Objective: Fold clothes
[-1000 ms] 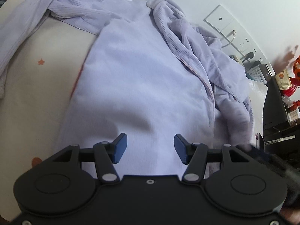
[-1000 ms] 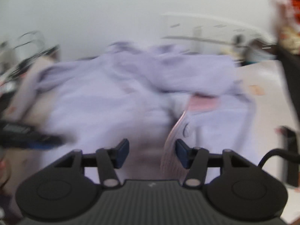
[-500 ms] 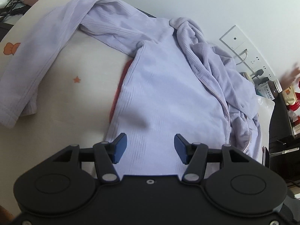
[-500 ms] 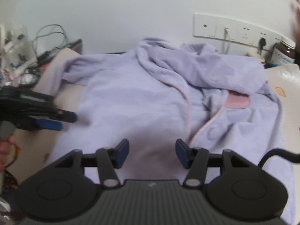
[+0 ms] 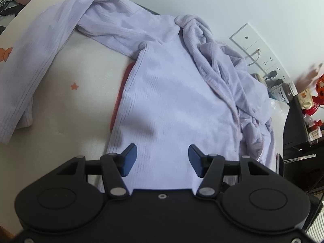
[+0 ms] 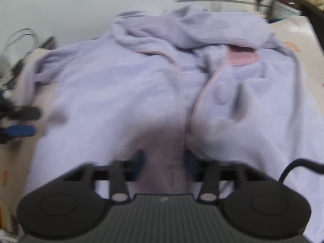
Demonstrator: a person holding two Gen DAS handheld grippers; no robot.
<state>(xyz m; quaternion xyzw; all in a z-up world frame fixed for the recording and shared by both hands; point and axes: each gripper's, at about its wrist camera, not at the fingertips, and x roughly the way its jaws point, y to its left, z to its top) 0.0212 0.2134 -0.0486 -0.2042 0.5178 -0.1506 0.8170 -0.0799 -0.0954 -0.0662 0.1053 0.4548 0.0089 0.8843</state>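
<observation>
A lilac ribbed garment lies spread on the cream table cover, one sleeve stretched to the left and the right side bunched up. My left gripper hangs open just above its near hem, nothing between the fingers. In the blurred right wrist view the same garment shows a pink-trimmed edge and a pink patch. My right gripper is low on the cloth with its jaws closing, and a raised fold of the near hem fills the gap between them. The left gripper's blue pad shows at the left edge.
Wall sockets and a labelled jar stand behind the table at the right. A dark cabinet borders the right side. A red edge peeks from under the garment. Cables lie at the far left.
The right gripper has sunk onto the garment and its fingers have drawn together around a fold of the hem. The left gripper drew back a second ago, then held still, open.
</observation>
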